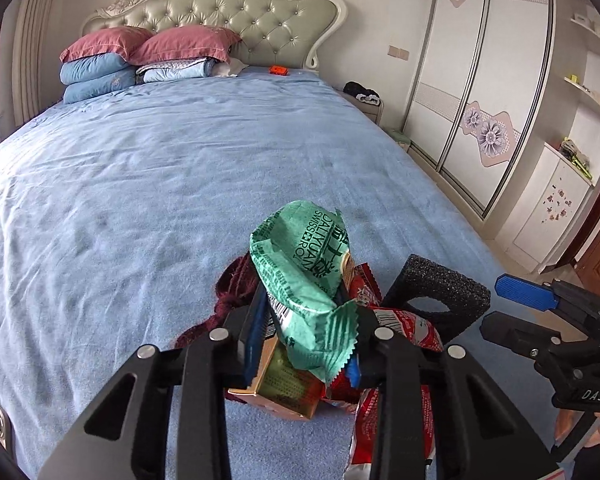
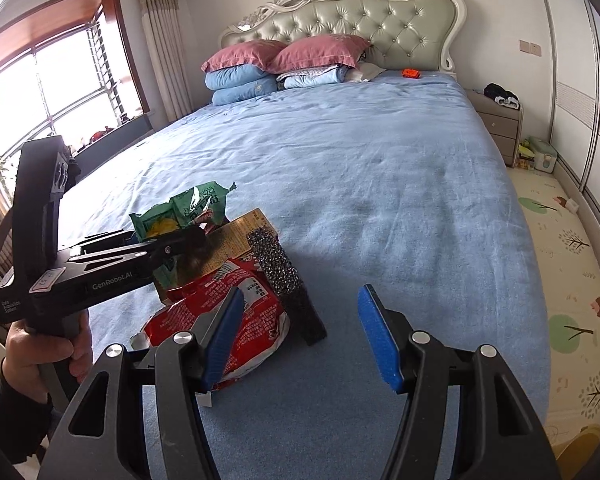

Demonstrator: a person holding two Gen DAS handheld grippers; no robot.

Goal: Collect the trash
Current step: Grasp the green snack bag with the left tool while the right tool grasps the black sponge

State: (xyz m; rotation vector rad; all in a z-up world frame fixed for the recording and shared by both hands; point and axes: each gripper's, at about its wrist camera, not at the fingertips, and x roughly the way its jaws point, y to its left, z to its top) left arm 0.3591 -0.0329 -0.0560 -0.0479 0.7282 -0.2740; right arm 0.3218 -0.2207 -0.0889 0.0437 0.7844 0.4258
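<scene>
A small heap of trash lies on the blue bed sheet point(image 1: 140, 184) near the foot of the bed. My left gripper point(image 1: 304, 340) is shut on a crumpled green wrapper point(image 1: 300, 264), which sticks up between its blue pads. Under the wrapper sits a gold carton point(image 1: 288, 388), with a red snack bag point(image 1: 412, 324) to its right. A black foam block point(image 1: 440, 292) leans beside them. From the right wrist, the left gripper point(image 2: 180, 246) shows side-on, holding the green wrapper point(image 2: 188, 208). My right gripper point(image 2: 302, 334) stands open just short of the foam block point(image 2: 288, 284) and red bag point(image 2: 236, 312).
A dark red cloth point(image 1: 236, 288) lies behind the heap. Pillows point(image 2: 284, 54) and folded quilts are stacked at the headboard, with a small orange item point(image 2: 411, 73) nearby. A nightstand point(image 2: 500, 124), a sliding wardrobe point(image 1: 480, 92) and a patterned floor mat point(image 2: 568, 280) are to the right.
</scene>
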